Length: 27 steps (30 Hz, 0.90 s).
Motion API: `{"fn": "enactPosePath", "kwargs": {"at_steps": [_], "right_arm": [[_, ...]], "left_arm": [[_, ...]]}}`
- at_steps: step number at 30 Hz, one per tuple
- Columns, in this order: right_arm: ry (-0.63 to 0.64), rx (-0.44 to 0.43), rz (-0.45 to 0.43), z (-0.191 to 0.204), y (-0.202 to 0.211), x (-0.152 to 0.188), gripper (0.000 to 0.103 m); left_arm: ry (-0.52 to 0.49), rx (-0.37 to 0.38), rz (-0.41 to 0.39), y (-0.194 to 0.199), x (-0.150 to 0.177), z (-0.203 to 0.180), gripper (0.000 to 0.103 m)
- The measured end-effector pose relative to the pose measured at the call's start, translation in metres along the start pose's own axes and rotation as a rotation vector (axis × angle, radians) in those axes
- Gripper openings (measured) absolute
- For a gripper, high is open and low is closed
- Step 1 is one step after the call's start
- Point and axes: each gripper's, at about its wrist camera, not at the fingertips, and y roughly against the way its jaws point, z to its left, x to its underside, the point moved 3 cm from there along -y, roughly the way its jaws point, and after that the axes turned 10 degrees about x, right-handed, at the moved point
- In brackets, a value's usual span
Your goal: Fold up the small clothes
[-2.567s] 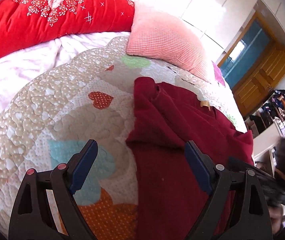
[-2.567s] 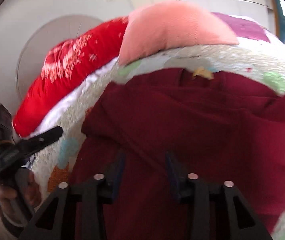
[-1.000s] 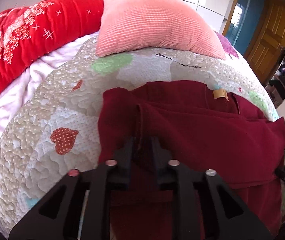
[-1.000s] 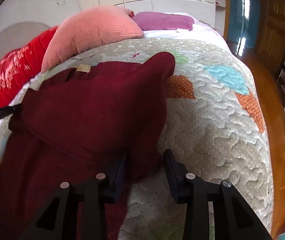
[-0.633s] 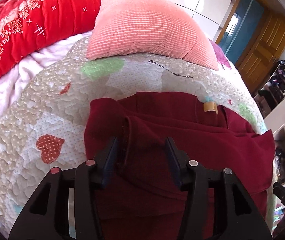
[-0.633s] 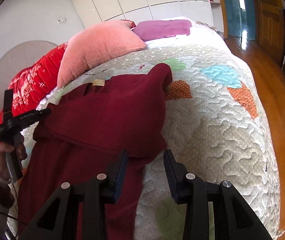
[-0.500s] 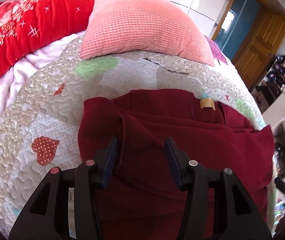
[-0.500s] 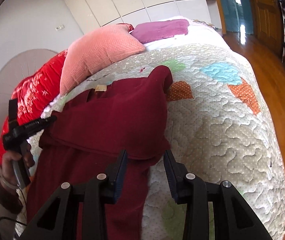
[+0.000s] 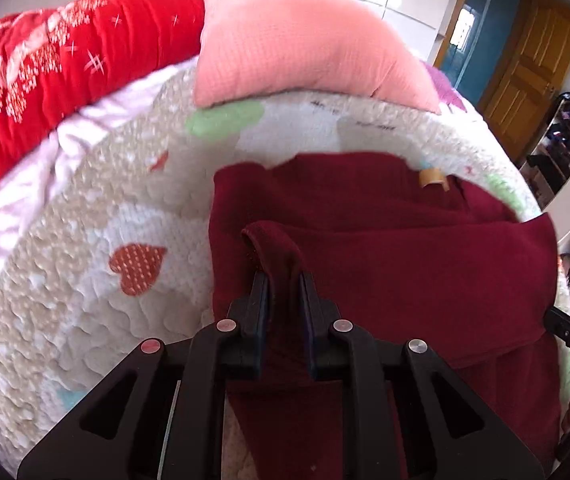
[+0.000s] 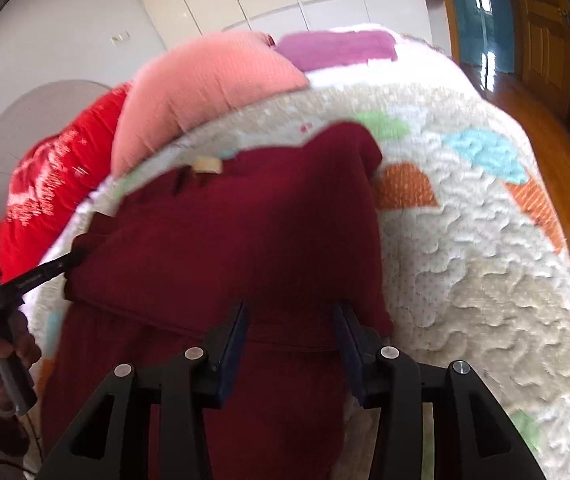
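The dark red garment [image 9: 385, 264] is lying spread on the quilted bedspread [image 9: 85, 280] of the bed, just in front of the pink pillow [image 9: 297, 44], and the folding is looking only partly done. One layer is already lying doubled over the body of the cloth, its lower edge making a straight line across the middle, while a longer stretch is hanging toward the near edge of the bed. I would judge at least one more fold is left before it is a neat packet.

The left gripper [image 9: 283, 280] is pinching a raised ridge of the fabric at the folded layer's left corner, its fingers [image 9: 259, 300] nearly together with cloth bunched between them. The right gripper [image 10: 291, 316] is hovering low over the right side of the fold with its fingers [image 10: 237, 332] standing apart; whether they are touching the cloth I cannot tell.

The garment is looking like a soft, thick knit or fleece, matte and limp, holding rounded creases rather than sharp ones. A small tan label [image 9: 431, 178] is showing at its far edge. The bedspread is puffy and stippled, patched with coloured hearts. Behind it a glossy red quilt [image 9: 45, 64] with white embroidery is lying heaped.
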Motion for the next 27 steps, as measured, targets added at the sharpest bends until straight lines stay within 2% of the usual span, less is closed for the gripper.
{"fn": "enactPosePath", "kwargs": {"at_steps": [2,4,6,9,12,14,15,18,20,22,27], "right_arm": [[-0.005,0.006,-0.002,0.001,-0.004,-0.002,0.040],[-0.008,0.033,-0.010,0.004,0.009,-0.003,0.040],[0.036,0.059,-0.056,0.010,0.029,-0.002,0.040],[0.124,0.122,-0.058,0.014,0.032,0.007,0.040],[0.126,0.176,0.078,0.003,-0.004,0.022,0.041],[0.140,0.181,0.036,0.006,0.005,0.025,0.041],[0.133,0.182,0.048,0.007,0.013,0.027,0.041],[0.058,0.076,0.046,0.003,0.039,0.037,0.042],[0.051,0.065,0.034,0.001,0.058,0.049,0.049],[0.064,0.066,0.026,0.000,0.074,0.064,0.051],[0.039,0.045,0.069,-0.006,0.096,0.110,0.061]], "left_arm": [[0.002,0.004,-0.016,0.002,0.001,0.001,0.015],[0.006,0.015,-0.025,0.009,0.002,0.001,0.021],[0.012,0.016,-0.030,0.019,0.005,0.001,0.025],[0.023,0.008,-0.037,0.030,0.012,-0.001,0.043],[0.037,0.007,-0.037,0.040,0.026,-0.004,0.044],[0.028,-0.010,-0.024,0.050,0.041,-0.008,0.044],[0.022,-0.015,-0.025,0.053,0.046,-0.010,0.044],[-0.007,-0.046,-0.020,0.069,0.068,-0.016,0.044],[-0.025,-0.048,-0.020,0.080,0.083,-0.021,0.044],[-0.037,-0.052,-0.021,0.090,0.096,-0.025,0.044],[-0.055,-0.056,-0.020,0.114,0.125,-0.030,0.044]]}}
